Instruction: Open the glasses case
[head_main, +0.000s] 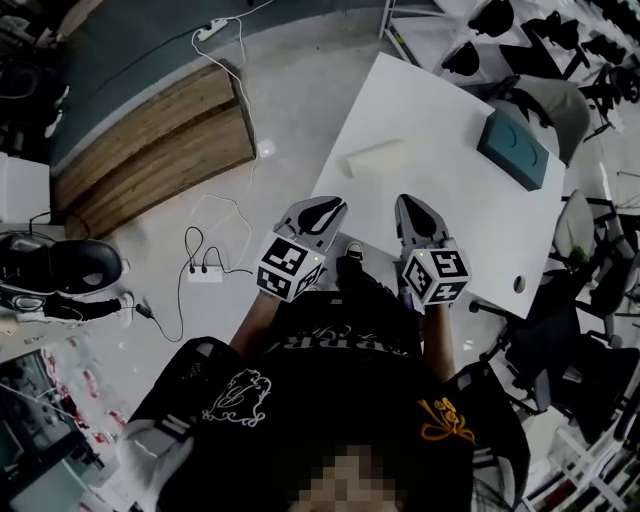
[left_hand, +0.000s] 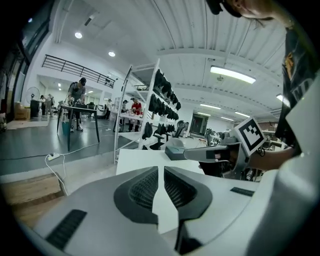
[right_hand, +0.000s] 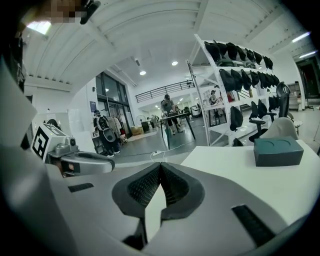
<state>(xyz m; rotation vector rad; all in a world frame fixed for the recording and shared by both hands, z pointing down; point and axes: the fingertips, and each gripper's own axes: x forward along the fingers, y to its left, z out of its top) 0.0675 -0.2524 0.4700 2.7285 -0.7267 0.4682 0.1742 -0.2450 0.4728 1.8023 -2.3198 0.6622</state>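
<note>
A person's dark printed shirt (head_main: 330, 400) is seen nearest, and 2 tools are held out beyond it at the near edge of the white bench (head_main: 440, 130). The left hand-held gripper (head_main: 336, 204) is closed on nothing, and the right hand-held gripper (head_main: 408, 201) is likewise closed and empty. The teal glasses case (head_main: 513, 148) is set at the bench's far right, well apart from both. A pale oblong block (head_main: 377, 158) lies to its left.

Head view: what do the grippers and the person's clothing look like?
Left gripper and right gripper: light grey shells, black ribbed jaws, each bearing a cube of black-and-white square markers. The person wears a black top with white and yellow prints.
</note>
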